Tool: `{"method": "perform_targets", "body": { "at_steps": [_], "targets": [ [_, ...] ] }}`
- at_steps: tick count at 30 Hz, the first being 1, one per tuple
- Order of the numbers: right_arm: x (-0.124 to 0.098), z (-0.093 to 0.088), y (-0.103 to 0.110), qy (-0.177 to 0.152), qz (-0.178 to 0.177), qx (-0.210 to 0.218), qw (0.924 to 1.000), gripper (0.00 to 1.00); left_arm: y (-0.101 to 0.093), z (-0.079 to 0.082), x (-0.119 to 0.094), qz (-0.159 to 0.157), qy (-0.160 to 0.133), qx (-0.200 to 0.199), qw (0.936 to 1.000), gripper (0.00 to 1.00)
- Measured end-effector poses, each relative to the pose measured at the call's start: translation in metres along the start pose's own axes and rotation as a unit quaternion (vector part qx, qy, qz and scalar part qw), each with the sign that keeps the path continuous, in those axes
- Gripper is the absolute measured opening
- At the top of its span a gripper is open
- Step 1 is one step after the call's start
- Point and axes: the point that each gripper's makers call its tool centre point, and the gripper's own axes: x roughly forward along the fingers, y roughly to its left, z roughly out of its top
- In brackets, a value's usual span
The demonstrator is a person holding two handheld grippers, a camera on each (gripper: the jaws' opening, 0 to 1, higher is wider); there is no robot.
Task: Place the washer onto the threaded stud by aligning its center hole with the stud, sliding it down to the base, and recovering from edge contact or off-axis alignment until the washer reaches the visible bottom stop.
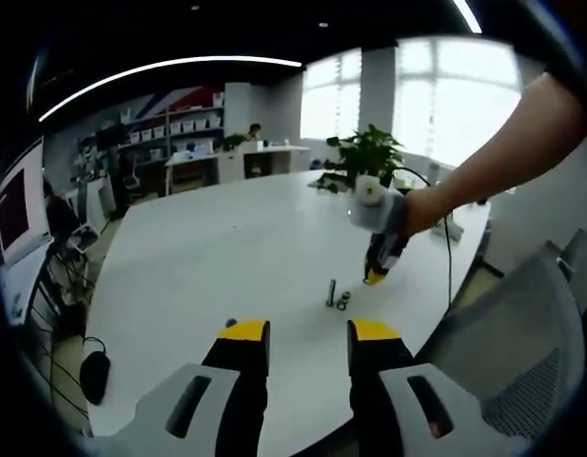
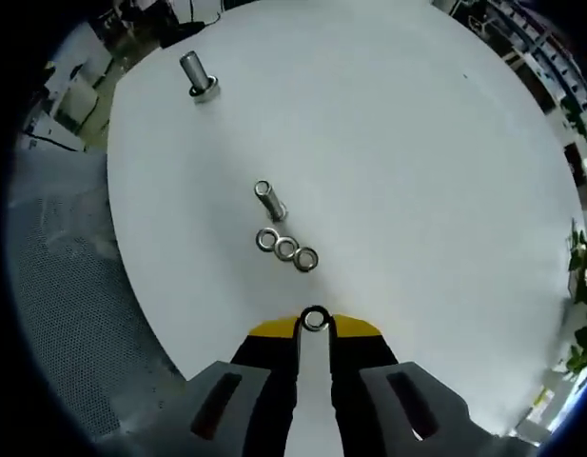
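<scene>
Three washers (image 2: pixel 285 248) lay in a touching row on the white table (image 2: pixel 417 171), just beside an upright threaded stud (image 2: pixel 267 199); a second stud (image 2: pixel 197 75) stood well apart. The right gripper (image 2: pixel 315 322) pinched a fourth washer (image 2: pixel 315 319) between narrow jaws, above the row. The left gripper (image 1: pixel 308 335) hung over the near table edge, jaws parted and holding nothing.

Washers — four: three loose (image 2: pixel 265 240) (image 2: pixel 285 249) (image 2: pixel 306 258) in a touching row on the counter (image 2: pixel 417 143) just beside the near stud (image 2: pixel 267 199), one (image 2: pixel 315 319) pinched in the right tool (image 2: pixel 315 324). Studs — two, far one (image 2: pixel 196 74) well apart from that stud.
</scene>
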Motion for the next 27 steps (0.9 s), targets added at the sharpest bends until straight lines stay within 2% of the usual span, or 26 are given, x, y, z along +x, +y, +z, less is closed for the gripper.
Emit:
{"method": "perform_targets", "body": {
  "at_steps": [10, 17, 22, 27],
  "targets": [
    [-0.031, 0.040, 0.012, -0.035, -0.002, -0.043, 0.9985, 0.13, 0.001, 0.001, -0.001, 0.002, -0.002, 0.000, 1.0000, 0.31],
    [-0.038, 0.068, 0.022, -0.045, 0.006, -0.081, 0.9957, 0.13, 0.001, 0.006, -0.003, 0.001, -0.015, -0.005, 0.9999, 0.31],
    [-0.031, 0.076, 0.031, -0.029, 0.011, -0.116, 0.9928, 0.13, 0.002, 0.003, -0.002, 0.004, -0.010, -0.004, 0.9999, 0.31],
    [-0.020, 0.072, 0.031, -0.009, 0.010, -0.140, 0.9901, 0.13, 0.004, 0.001, -0.002, 0.007, -0.006, -0.005, 0.9999, 0.31]
  ]
}}
